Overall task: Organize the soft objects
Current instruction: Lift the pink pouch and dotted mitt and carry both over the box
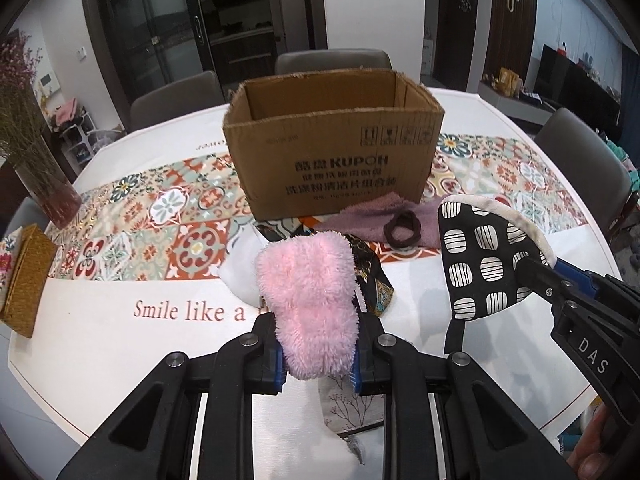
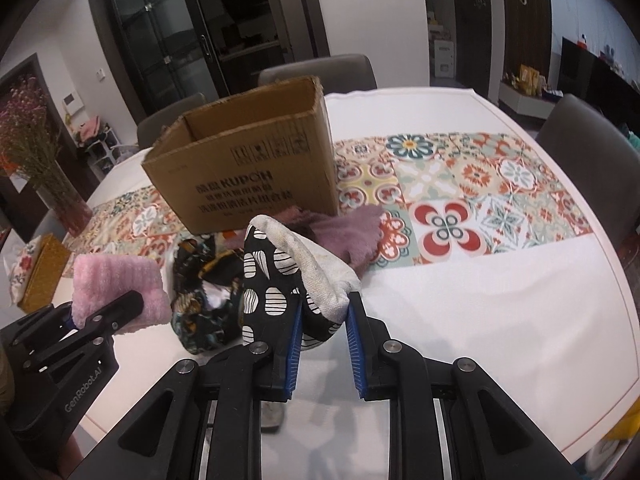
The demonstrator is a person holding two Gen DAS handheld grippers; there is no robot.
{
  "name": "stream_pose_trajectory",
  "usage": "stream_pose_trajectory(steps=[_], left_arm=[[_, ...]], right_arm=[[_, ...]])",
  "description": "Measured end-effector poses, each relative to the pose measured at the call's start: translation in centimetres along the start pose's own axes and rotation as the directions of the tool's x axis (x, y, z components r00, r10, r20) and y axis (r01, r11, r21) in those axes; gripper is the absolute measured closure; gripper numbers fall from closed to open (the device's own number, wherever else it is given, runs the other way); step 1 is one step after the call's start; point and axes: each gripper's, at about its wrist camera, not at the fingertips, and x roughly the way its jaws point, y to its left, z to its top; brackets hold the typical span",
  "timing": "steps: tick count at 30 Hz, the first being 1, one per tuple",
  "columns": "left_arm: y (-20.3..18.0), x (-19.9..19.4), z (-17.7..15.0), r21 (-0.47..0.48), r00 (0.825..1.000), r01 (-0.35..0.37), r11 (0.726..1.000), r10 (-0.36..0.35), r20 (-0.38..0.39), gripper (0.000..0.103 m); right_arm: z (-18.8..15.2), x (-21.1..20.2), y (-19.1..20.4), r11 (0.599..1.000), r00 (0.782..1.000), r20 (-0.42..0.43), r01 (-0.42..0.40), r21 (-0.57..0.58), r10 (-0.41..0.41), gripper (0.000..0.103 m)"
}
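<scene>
My left gripper is shut on a fluffy pink cloth and holds it above the table; it shows in the right wrist view too. My right gripper is shut on a black oven mitt with white striped ovals, also seen in the left wrist view. An open cardboard box stands on the patterned runner beyond both. In front of it lie a purple towel with a dark hair band, a dark patterned scarf and a white cloth.
A round white table carries a tiled runner. A vase of dried flowers and a woven box stand at the left edge. Grey chairs ring the table.
</scene>
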Motion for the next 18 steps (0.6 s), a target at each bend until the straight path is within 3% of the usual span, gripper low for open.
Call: stream_pose_trajectory(steps=[18], left_arm=[[1.6,-3.5,2.9,-0.009,0.995,0.017,1.000,-0.016,0.098,0.080]], right_arm=[[3.5,-3.5,2.3,0.998,0.993,0.122,0.009,-0.058,-0.002,0.080]])
